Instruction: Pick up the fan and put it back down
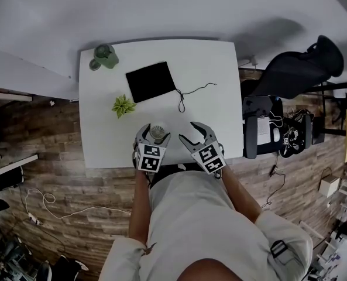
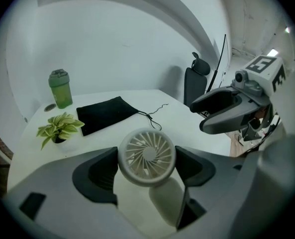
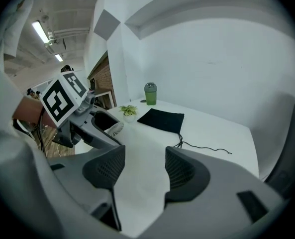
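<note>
The left gripper (image 2: 148, 164) clamps the round, slatted white fan (image 2: 147, 152) by the smooth white table's (image 1: 220, 69) near edge, perhaps just lifted. The right gripper (image 3: 145, 157) gapes empty. Beyond sit a leafy plant (image 2: 60, 126), a flat black pouch (image 2: 105, 113) and a green bottle (image 2: 60, 88).

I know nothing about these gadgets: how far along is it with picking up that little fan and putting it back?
The grasp looks done: the left gripper has its jaws against both sides of the fan at its round head. In hand: holding it low over the table; whether its base touches down I cannot tell. Left to do: letting go. The right gripper is open and empty.
</note>
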`<state>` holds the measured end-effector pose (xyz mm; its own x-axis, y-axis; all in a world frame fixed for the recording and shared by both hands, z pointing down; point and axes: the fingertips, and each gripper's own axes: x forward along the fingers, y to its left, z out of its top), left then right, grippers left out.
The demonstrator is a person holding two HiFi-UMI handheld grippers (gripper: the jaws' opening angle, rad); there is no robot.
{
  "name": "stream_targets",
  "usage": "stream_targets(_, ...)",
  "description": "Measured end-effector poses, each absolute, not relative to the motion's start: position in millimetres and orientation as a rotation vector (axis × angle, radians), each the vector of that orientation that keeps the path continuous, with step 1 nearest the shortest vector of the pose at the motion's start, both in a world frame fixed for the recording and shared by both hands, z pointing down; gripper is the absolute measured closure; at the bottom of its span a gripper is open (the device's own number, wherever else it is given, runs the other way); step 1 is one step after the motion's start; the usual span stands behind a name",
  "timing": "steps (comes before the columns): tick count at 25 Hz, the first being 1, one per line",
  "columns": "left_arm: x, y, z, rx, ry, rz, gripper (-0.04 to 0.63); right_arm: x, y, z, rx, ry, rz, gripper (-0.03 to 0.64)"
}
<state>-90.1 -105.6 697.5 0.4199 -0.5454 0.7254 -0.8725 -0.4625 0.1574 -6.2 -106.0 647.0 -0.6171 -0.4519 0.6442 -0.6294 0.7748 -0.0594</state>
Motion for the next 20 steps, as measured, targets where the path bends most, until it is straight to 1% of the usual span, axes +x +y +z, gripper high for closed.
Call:
stream_targets(9, -84.7, -100.4, 732.9, 2.082, -1.136, 0.943, 0.239, -6.1, -96.1, 673.4, 0.748, -2.291, 0.399, 0.357)
stream_targets(20, -79.0, -101.5, 749.9, 2.068, -1.137, 0.977, 0.239, -1.5, -88.9, 691.7, 0.715, -2.240, 0.397, 0.354)
